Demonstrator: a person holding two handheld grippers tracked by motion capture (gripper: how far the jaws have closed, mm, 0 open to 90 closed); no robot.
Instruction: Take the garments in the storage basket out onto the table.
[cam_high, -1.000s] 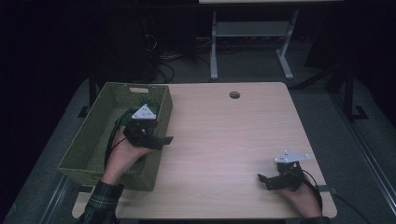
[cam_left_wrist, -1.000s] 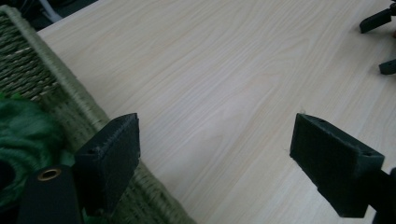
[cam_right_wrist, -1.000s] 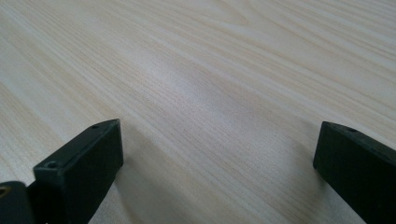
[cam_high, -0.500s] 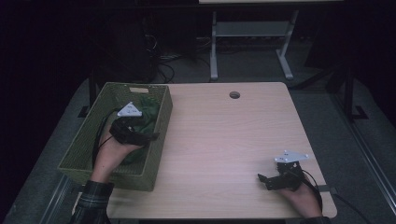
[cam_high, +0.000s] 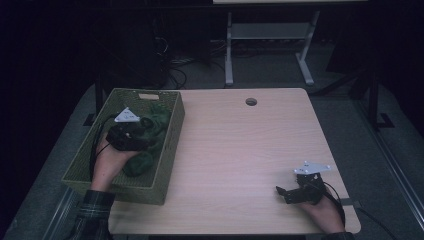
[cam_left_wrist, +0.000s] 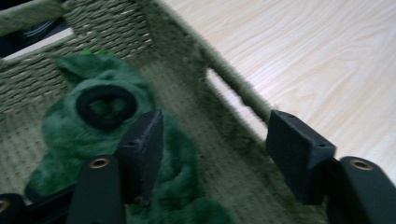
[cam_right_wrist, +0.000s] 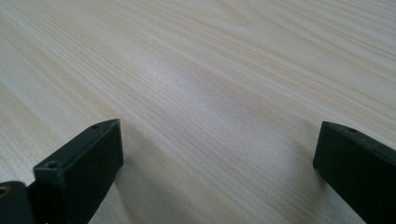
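Note:
A green plush toy (cam_high: 158, 121) lies inside the olive woven basket (cam_high: 172, 134) at the table's left. In the left gripper view the plush toy (cam_left_wrist: 100, 116) has a black ring on its head and lies under the left jaw. My left gripper (cam_high: 146, 132) is down in the basket over the toy. Its jaws have just been closing, but the left gripper (cam_left_wrist: 215, 135) still stands open, one jaw against the plush and the other near the basket wall (cam_left_wrist: 233, 88). My right gripper (cam_high: 281, 192) rests at the front right, and the right gripper (cam_right_wrist: 219, 140) is open over bare wood.
The light wooden table (cam_high: 240, 150) has a round cable hole (cam_high: 251, 101) near its far edge. A white table frame (cam_high: 265, 35) and cables stand on the dark floor behind. The basket takes up the left edge.
My left hand has slid leftward in the basket, from its right wall toward the middle, and its jaws have narrowed. The right gripper has not moved.

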